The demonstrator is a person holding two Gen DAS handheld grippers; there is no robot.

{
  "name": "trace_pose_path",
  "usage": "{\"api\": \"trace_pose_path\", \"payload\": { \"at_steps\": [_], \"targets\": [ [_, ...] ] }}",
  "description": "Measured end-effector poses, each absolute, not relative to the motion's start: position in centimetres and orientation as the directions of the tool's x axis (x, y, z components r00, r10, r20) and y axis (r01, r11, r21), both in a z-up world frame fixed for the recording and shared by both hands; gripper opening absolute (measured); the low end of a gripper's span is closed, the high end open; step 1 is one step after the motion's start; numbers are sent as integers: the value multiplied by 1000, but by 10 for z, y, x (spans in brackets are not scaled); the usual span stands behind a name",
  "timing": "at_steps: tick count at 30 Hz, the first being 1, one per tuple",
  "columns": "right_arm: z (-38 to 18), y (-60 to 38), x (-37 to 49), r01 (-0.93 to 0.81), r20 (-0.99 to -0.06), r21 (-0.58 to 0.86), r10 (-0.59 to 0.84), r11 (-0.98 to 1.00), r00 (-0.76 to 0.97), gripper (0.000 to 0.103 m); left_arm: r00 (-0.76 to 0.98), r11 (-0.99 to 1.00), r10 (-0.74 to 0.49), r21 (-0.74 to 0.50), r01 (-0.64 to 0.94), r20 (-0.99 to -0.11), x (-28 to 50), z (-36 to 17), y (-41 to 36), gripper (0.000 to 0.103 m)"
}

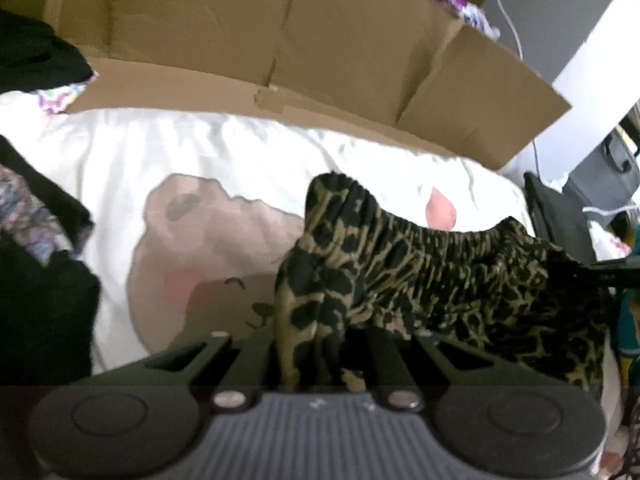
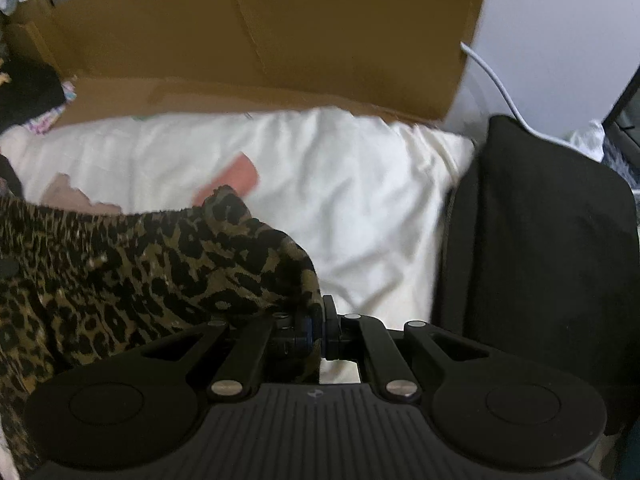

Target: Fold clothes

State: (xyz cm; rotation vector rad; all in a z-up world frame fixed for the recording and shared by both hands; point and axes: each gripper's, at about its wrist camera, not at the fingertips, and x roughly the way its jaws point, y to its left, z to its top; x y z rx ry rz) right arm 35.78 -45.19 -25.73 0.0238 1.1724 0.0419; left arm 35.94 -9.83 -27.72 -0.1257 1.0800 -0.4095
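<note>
A leopard-print garment (image 1: 420, 276) with an elastic gathered waistband hangs stretched between both grippers above a white bed cover (image 1: 180, 152). In the left wrist view my left gripper (image 1: 316, 344) is shut on one bunched end of the cloth, which hides its fingertips. The garment runs off to the right from there. In the right wrist view the leopard-print garment (image 2: 140, 272) comes in from the left, and my right gripper (image 2: 318, 320) is shut on its corner, the pads pressed together on the fabric.
A large open cardboard box (image 1: 280, 40) lies along the far side of the bed. Dark clothes (image 1: 36, 300) are piled at the left. A black cushion or bag (image 2: 552, 248) sits at the right of the bed cover (image 2: 360, 184). A white cable (image 2: 500, 84) runs behind it.
</note>
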Motion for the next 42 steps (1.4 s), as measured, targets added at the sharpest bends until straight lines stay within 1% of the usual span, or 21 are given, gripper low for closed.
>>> {"api": "trace_pose_path", "payload": {
  "at_steps": [1, 3, 6, 7, 8, 9, 10, 11, 14, 19, 23, 26, 28, 31, 34, 36, 37, 38, 39, 40, 42],
  "targets": [
    [-261, -453, 356, -22, -925, 35, 41, 999, 379, 2, 390, 920, -378, -292, 262, -840, 362, -284, -101, 9],
    [-270, -454, 355, -23, -933, 37, 43, 999, 358, 3, 366, 929, -352, -274, 249, -861, 364, -297, -105, 29],
    [-275, -455, 355, -36, -939, 51, 60, 998, 338, 6, 357, 939, -326, -257, 228, -875, 361, -307, -103, 43],
    [-274, -455, 356, -43, -940, 62, 73, 997, 334, 10, 356, 936, -336, -268, 229, -872, 360, -307, -101, 45],
    [-272, -455, 356, -52, -940, 64, 78, 997, 332, 24, 356, 934, -343, -276, 225, -869, 361, -306, -97, 50],
    [-269, -453, 357, -70, -940, 58, 78, 996, 333, 31, 361, 934, -345, -281, 220, -866, 361, -304, -93, 55],
    [-265, -451, 356, -101, -936, 59, 90, 993, 342, 45, 371, 934, -347, -284, 215, -861, 363, -300, -88, 57],
    [-260, -448, 356, -133, -930, 61, 105, 989, 351, 49, 381, 934, -351, -289, 212, -855, 365, -296, -83, 58],
    [-251, -447, 358, -144, -916, 73, 123, 987, 381, 49, 408, 927, -371, -305, 219, -834, 371, -284, -74, 59],
    [-252, -444, 369, -135, -901, 93, 142, 986, 410, 50, 473, 934, -344, -246, 259, -811, 388, -269, -80, 63],
    [-265, -439, 376, -121, -904, 91, 133, 988, 406, 50, 442, 927, -360, -264, 264, -822, 401, -281, -88, 64],
    [-273, -431, 381, -119, -907, 74, 116, 990, 404, 50, 423, 925, -370, -287, 249, -827, 405, -293, -87, 69],
    [-276, -425, 385, -131, -906, 57, 106, 990, 410, 51, 408, 914, -401, -331, 233, -820, 407, -301, -84, 69],
    [-285, -417, 392, -144, -905, 2, 63, 990, 421, 62, 377, 891, -451, -384, 241, -809, 406, -311, -83, 69],
    [-300, -412, 394, -161, -917, 5, 68, 987, 392, 63, 332, 870, -480, -395, 294, -812, 402, -317, -87, 68],
    [-306, -408, 393, -176, -919, -4, 66, 984, 390, 62, 322, 871, -469, -370, 322, -823, 400, -322, -91, 65],
    [-307, -407, 393, -176, -918, -5, 65, 984, 391, 61, 326, 872, -469, -370, 321, -821, 400, -323, -90, 65],
    [-309, -405, 393, -176, -917, -7, 64, 984, 393, 49, 329, 872, -470, -373, 317, -819, 401, -323, -90, 60],
    [-308, -403, 393, -180, -920, 7, 77, 984, 385, 43, 326, 869, -480, -390, 305, -814, 402, -323, -89, 46],
    [-307, -400, 392, -188, -922, 7, 79, 982, 378, 39, 320, 864, -490, -402, 305, -811, 401, -322, -88, 40],
    [-303, -394, 391, -226, -928, -21, 64, 974, 366, 21, 340, 876, -458, -351, 331, -821, 397, -315, -91, 21]
  ]
}}
